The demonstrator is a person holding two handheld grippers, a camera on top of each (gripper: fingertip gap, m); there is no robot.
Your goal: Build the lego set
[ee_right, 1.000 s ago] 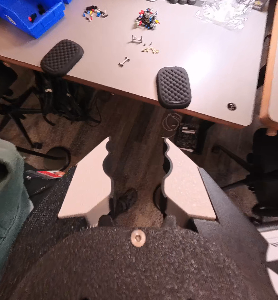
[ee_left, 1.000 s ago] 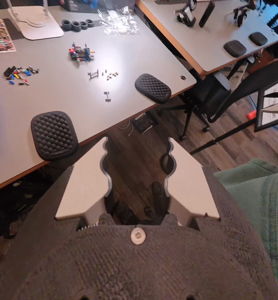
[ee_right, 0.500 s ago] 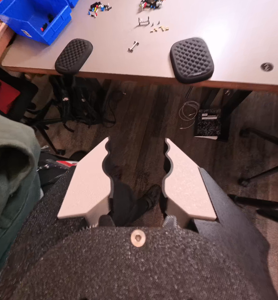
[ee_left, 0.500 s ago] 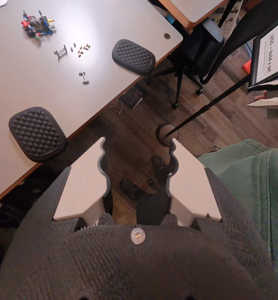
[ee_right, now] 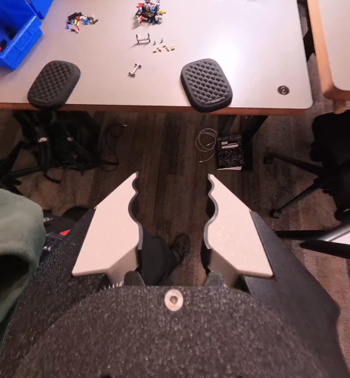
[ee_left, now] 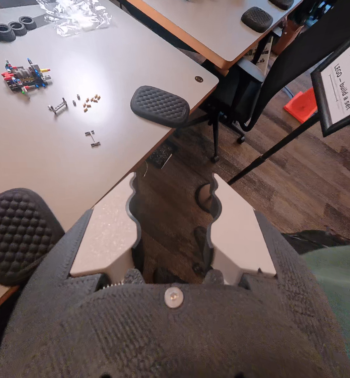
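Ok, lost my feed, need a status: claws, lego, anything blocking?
Both claws open, empty: left, right, off the table over the floor. Half-built lego model and loose pieces untouched on table. Nothing blocking.

On the tabletop, two pads sit at the near edge, an axle between them; behind it lie a frame and pins, then the model, loose bricks to its left, a bin far left
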